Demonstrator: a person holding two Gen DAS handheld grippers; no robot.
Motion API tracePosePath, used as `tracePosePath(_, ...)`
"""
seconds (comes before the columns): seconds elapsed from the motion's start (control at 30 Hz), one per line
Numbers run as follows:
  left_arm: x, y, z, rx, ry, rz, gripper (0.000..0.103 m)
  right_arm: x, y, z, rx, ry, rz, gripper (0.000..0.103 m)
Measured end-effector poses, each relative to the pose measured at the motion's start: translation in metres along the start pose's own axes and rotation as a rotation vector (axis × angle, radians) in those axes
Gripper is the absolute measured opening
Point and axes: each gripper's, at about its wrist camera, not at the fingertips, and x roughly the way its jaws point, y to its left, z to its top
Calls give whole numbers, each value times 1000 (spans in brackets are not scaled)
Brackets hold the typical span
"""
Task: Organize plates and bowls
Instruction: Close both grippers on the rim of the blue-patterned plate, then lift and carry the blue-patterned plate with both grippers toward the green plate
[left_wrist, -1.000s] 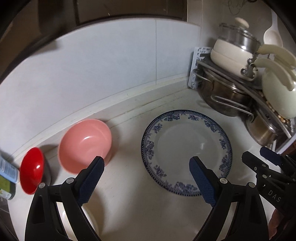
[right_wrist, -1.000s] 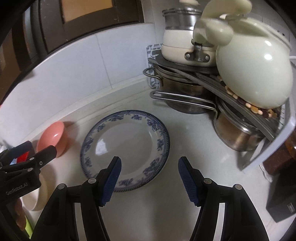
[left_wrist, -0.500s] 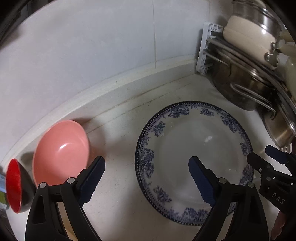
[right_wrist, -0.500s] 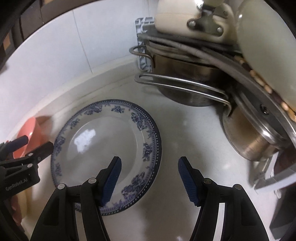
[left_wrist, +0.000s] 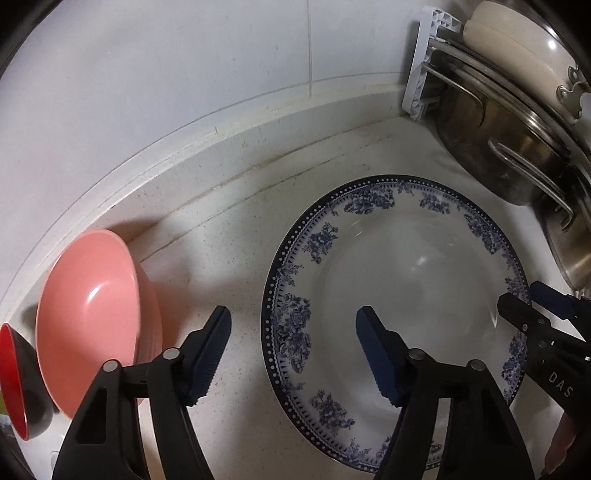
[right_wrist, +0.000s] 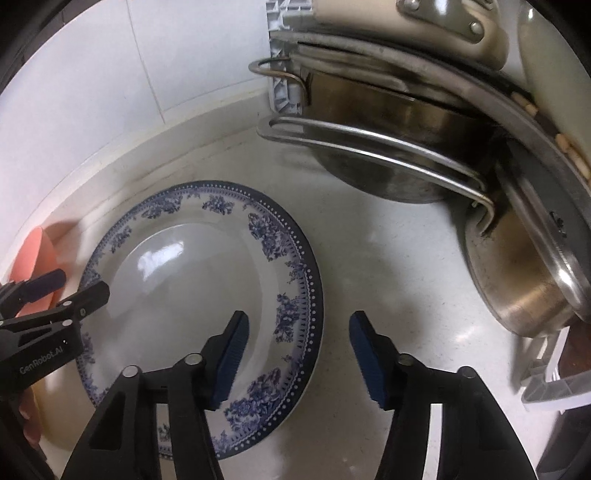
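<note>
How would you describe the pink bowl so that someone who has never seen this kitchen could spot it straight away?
Start at the white counter where it meets the tiled wall. Left of the big blue-and-white plate, close to the wall, sits the pink bowl. It is plain matte pink with no pattern, unlike the flowered plate, and larger than the red-and-black bowl at its left.

**Black frames, blue pads**

Left gripper (left_wrist: 293, 345): matte black plastic arms, silver rivets at the pivots, ridged dark blue pads on the fingers (left_wrist: 376, 363). Right gripper (right_wrist: 299, 354): same black build, same rivets, same ribbed blue pads. White lettering on the black bodies: "GenRobot.AI" on the left, "DAS" on the right.
</note>
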Motion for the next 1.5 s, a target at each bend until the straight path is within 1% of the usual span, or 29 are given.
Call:
tracePosePath(0.07,0,0,0,3,7,-2,62,5,1,2,4,14,6,54)
tracePosePath(0.13,1,1,-1,4,14,-8,59,9,0,4,8,26,12,49)
tracePosePath(0.27,5,2,2,-1,31,-18,51,13,3,6,1,31,11,46)
tracePosePath(0.4,6,4,2,-25,44,-51,44,14,6,8,-16,36,15,41)
tracePosePath(0.47,5,3,2,-26,42,-43,42,15,6,10,-16,41,16,41)
tracePosePath(0.57,6,1,3,-36,35,-30,38,16,4,13,-9,42,14,38)
tracePosePath(0.67,5,1,1,-38,38,-29,37,17,3,14,2,43,11,37)
tracePosePath(0.87,2,1,1,-53,16,-32,37,11,4,13,6,30,7,36)
tracePosePath(1.13,-5,3,-3,-69,-13,-40,36,-19,5,1,3,0,-1,36)
tracePosePath(1.5,-66,22,-34,-89,-58,-35,37,-72,20,-14,-25,-50,-12,36)
